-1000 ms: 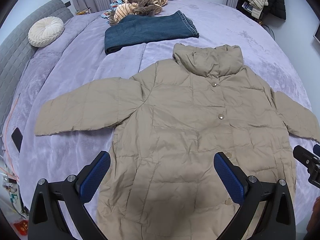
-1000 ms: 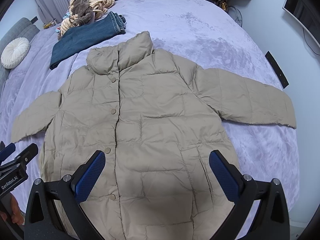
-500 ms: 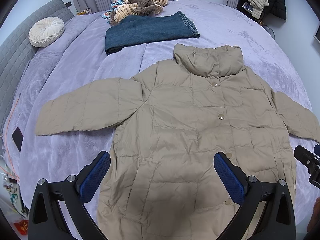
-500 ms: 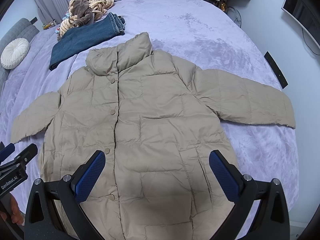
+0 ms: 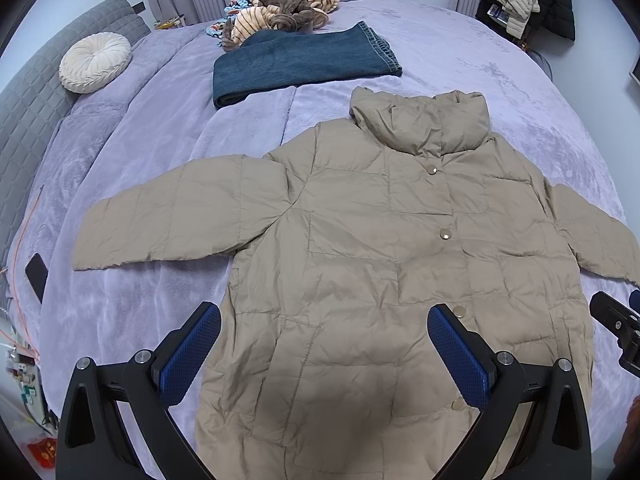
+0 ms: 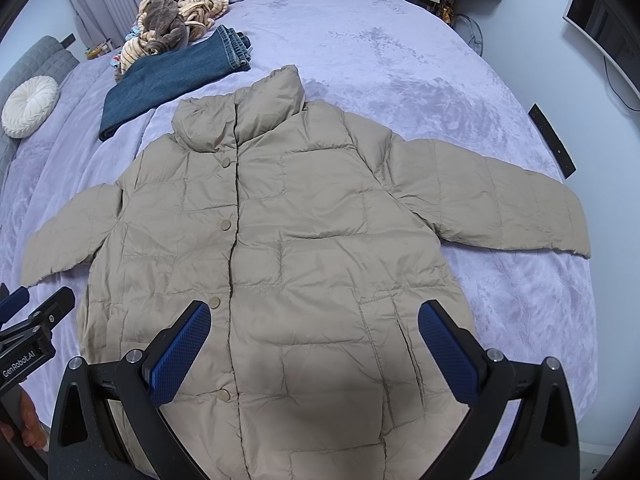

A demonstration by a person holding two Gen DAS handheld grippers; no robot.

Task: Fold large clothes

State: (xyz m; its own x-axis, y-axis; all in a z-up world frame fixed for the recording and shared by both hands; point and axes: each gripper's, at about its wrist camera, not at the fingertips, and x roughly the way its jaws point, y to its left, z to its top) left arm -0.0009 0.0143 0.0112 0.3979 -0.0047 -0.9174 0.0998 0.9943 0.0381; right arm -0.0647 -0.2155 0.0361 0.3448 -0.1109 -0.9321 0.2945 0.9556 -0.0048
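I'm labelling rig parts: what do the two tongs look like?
Both the left tongs and the right tongs have black frames with silver screws and two fingers faced with blue textured pads. White "GenRobot.AI" lettering marks the left one's side.

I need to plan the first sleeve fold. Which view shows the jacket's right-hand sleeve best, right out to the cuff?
The right wrist view: the whole sleeve lies flat on the purple bedspread, straight out to the cuff. In the left wrist view that sleeve sits squeezed at the frame edge, its cuff end cut off.
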